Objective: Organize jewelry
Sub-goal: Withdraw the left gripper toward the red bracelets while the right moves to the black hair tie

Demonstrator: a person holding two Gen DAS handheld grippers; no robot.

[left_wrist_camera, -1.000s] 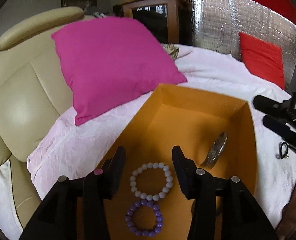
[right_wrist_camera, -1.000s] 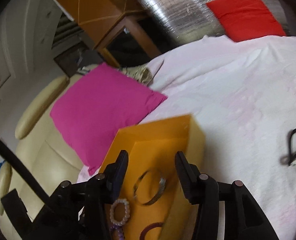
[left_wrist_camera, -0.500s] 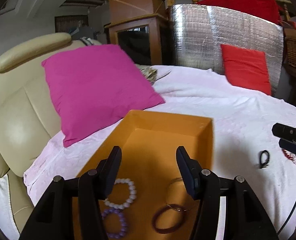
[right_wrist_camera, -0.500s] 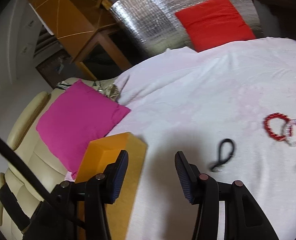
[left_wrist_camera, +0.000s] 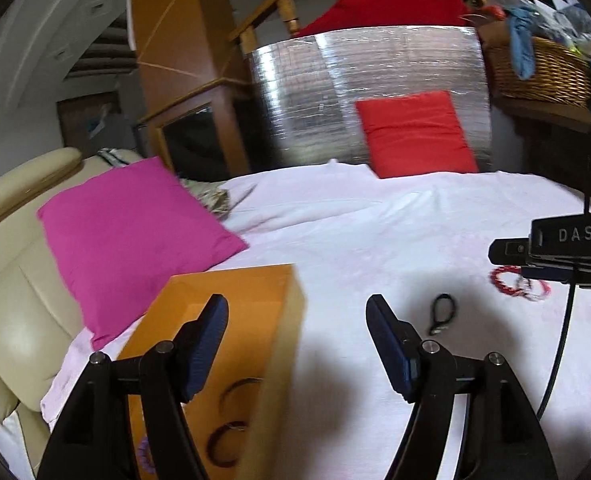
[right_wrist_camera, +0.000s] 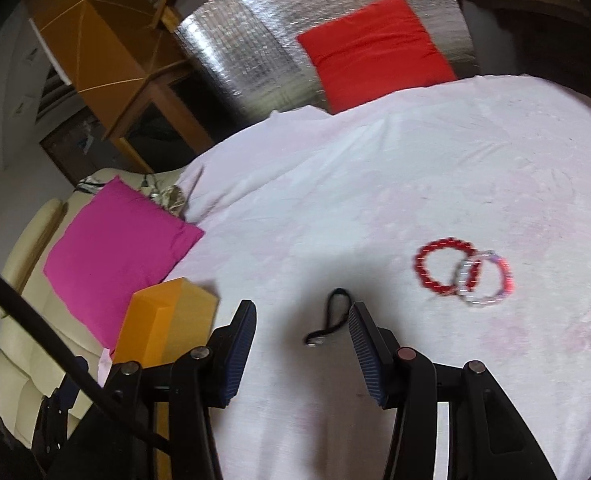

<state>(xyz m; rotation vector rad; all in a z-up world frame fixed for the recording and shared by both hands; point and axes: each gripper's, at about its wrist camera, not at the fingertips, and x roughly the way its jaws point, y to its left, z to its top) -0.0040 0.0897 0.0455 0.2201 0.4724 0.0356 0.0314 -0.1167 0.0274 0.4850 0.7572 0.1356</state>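
Both grippers hang empty over the bed: the left gripper [left_wrist_camera: 297,344], jaws just widening, by the orange box [left_wrist_camera: 231,320]. The right gripper [right_wrist_camera: 301,344] is released above a black loop [right_wrist_camera: 329,318], 2 beaded bracelets [right_wrist_camera: 461,272] lying nearby.

Orange box [left_wrist_camera: 231,344]: open-topped, at the left of the white-covered bed, just beside a pink cushion.
In the box: two dark bangles [left_wrist_camera: 225,446] and a purple bead bracelet [left_wrist_camera: 145,450], lying flat.
Black loop [right_wrist_camera: 329,316]: thin cord with a small metal end, flat on the bed, right of the box.
Red bead bracelet [right_wrist_camera: 441,266]: flat, farther right.
Pale pink-white bracelet [right_wrist_camera: 485,280]: overlapping the red one.
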